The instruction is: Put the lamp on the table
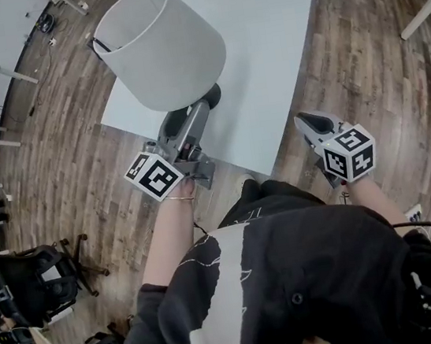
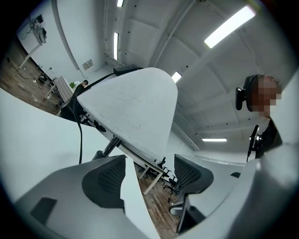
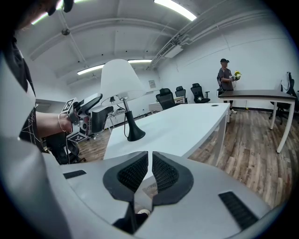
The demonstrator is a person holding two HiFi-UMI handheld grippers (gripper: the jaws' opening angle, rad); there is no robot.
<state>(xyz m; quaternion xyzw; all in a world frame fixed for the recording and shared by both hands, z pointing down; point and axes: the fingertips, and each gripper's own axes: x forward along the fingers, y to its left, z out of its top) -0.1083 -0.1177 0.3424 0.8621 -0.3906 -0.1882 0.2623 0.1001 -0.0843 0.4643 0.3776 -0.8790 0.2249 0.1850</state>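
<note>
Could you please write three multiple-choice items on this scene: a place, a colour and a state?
1. Where does the white-shaded lamp stand? A floor; B white table; C chair.
2. Its flared base is: A red; B yellow; C black.
3. How do the jaws of the left gripper stand? A apart; B clamped on the shade; C clamped on a cable.
Answers: B, its base rests on the tabletop; C, it shows black in the right gripper view; A, a wide gap shows between the pads.
</note>
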